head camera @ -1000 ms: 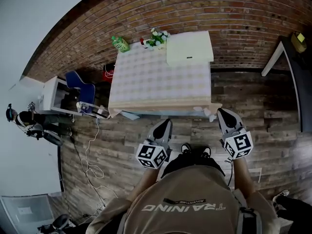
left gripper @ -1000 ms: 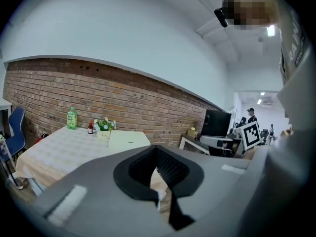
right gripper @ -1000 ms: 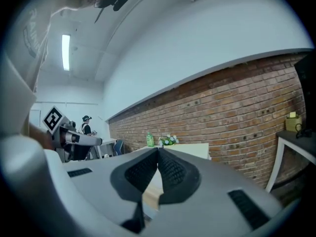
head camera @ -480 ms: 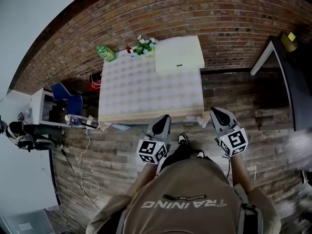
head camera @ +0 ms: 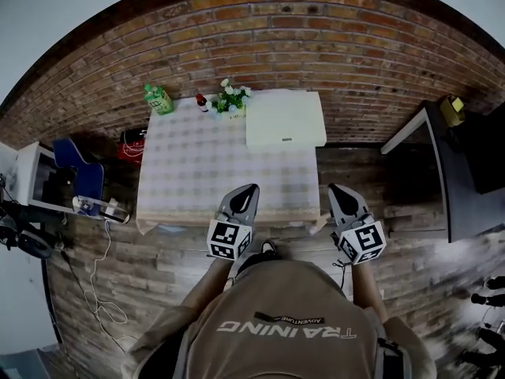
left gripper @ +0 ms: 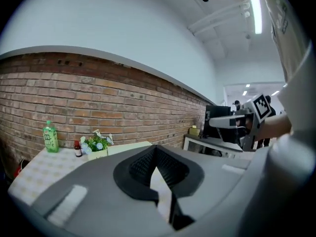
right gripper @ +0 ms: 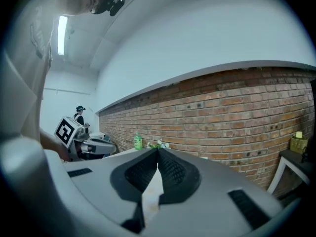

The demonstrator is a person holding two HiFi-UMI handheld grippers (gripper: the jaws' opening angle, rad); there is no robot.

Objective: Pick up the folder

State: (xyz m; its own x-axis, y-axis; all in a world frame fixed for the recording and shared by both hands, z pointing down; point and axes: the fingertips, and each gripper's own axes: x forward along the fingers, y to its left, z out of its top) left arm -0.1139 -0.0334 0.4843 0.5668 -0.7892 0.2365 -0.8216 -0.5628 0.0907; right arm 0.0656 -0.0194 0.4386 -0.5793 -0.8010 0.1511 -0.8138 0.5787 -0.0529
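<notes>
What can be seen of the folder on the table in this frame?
The folder is a pale, cream-white flat rectangle lying flat on the checked table at its far right corner, by the brick wall. A small dark mark sits near the middle of its near edge. Its right edge seems to reach the table's side. Potted flowers stand just left of it. Only the table appears to touch it.

Only readable stuff is on the person's shirt (head camera: 284, 298): "TRAINING" in big letters and a small "ADVENTURE" tag, both upside down.
</notes>
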